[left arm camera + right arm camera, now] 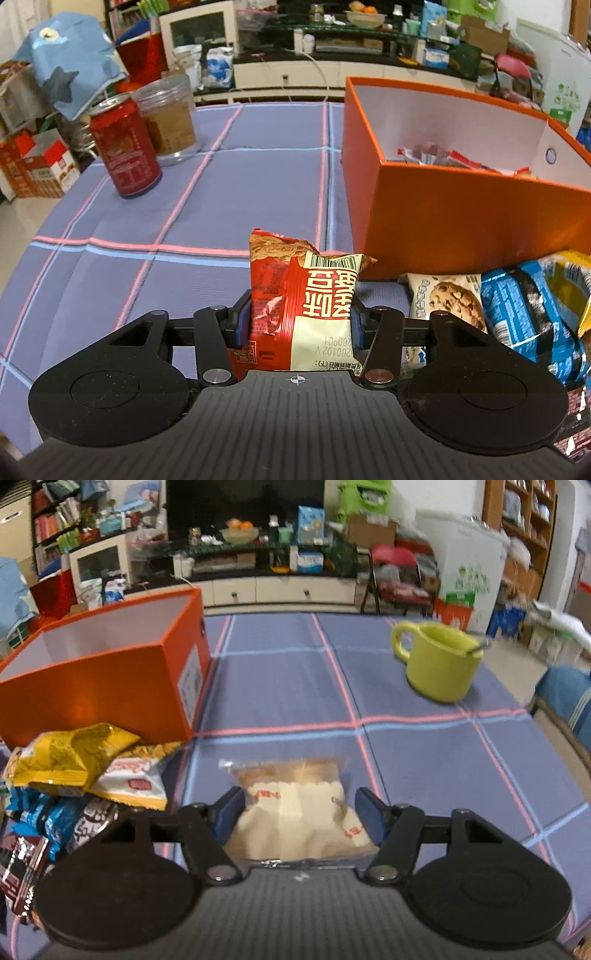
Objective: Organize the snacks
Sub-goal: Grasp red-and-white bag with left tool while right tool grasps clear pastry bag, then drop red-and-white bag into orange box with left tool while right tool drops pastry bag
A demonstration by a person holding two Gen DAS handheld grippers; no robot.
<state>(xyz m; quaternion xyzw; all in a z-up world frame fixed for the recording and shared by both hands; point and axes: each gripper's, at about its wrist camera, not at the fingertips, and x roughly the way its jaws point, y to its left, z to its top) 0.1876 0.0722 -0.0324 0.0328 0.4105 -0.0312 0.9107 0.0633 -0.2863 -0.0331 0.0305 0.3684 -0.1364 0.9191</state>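
clenching a red snack packet [301,306] near the orange box [461,221], which holds a few wrappers [443,157], the left gripper [298,321] grips; the right gripper [300,812] brackets a clear pastry bag [295,812], seemingly pinched.

A: Glossy crinkled foil is seen on the red snack packet [301,302]; matt ribbed cloth [221,173] covers the bench.

B: The orange box [461,218] is probably smooth card; the mug [437,661], glazed ceramic.

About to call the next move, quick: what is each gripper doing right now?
Left gripper: closed on the red snack packet.
Right gripper: clear-wrapped pastry packet between the fingers; whether they grip it cannot be told.
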